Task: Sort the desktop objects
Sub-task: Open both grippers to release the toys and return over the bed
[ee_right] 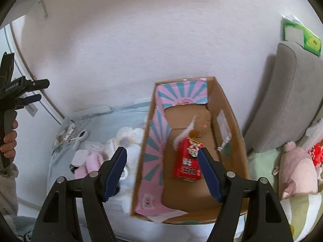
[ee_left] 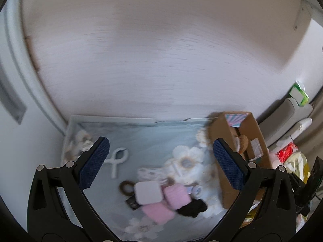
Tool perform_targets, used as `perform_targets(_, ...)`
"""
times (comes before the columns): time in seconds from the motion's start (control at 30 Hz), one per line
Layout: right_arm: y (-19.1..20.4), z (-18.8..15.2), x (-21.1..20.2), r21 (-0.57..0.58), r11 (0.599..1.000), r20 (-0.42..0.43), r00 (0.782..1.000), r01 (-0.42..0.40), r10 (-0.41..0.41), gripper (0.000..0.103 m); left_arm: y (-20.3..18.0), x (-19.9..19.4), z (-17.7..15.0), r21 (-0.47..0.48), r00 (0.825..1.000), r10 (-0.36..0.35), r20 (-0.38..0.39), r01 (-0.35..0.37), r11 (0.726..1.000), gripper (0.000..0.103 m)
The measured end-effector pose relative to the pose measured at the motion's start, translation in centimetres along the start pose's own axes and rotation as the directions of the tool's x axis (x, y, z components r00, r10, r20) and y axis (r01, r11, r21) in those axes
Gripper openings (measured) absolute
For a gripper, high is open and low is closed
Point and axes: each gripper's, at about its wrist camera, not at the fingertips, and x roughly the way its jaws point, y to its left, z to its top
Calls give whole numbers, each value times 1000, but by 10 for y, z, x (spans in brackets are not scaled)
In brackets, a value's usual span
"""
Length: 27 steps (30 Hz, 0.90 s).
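Note:
My left gripper (ee_left: 161, 161) hangs open and empty over a pale blue flowered mat (ee_left: 153, 139). On the mat lie a white clip (ee_left: 118, 161), a brown hair ring (ee_left: 126, 188), a white square case (ee_left: 148, 192), pink soft pieces (ee_left: 176, 196) and a black piece (ee_left: 191, 207). A cardboard box (ee_left: 226, 141) stands at the mat's right. In the right wrist view my right gripper (ee_right: 162, 171) is open above the box (ee_right: 228, 109), where a red carton (ee_right: 186, 161) lies beside a brown round thing (ee_right: 202, 124). The left gripper (ee_right: 43, 90) shows far left, held by a hand (ee_right: 9, 141).
A white wall (ee_right: 131, 40) rises just behind the mat and the box. Right of the box are a grey cushion (ee_right: 286, 100), a pink plush toy (ee_right: 296, 167), a red patterned packet (ee_right: 317, 153) and a green tissue pack (ee_right: 302, 34).

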Motion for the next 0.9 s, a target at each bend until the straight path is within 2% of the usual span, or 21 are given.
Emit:
perform_targets(0.17, 26, -1, 3, -44, 999, -4, 1000, -17, 17, 69, 29, -8, -13, -31, 1000, 24, -15, -25, 999, 102)
perform_targets(0.43, 73, -3, 24, -134, 989, -47, 997, -67, 61, 69, 62, -6, -44, -57, 996, 41, -83, -46, 997, 102)
perform_targets(0.7, 116, -21, 56, -206, 969, -151, 983, -133, 103, 69, 50, 46, -84, -54, 976, -5, -217, -7, 999, 102)
perform_targets(0.9, 131, -49, 84, -269, 951, -252, 964, -155, 86, 69, 41, 90, -109, -52, 954, 12, -300, -29, 998, 102)
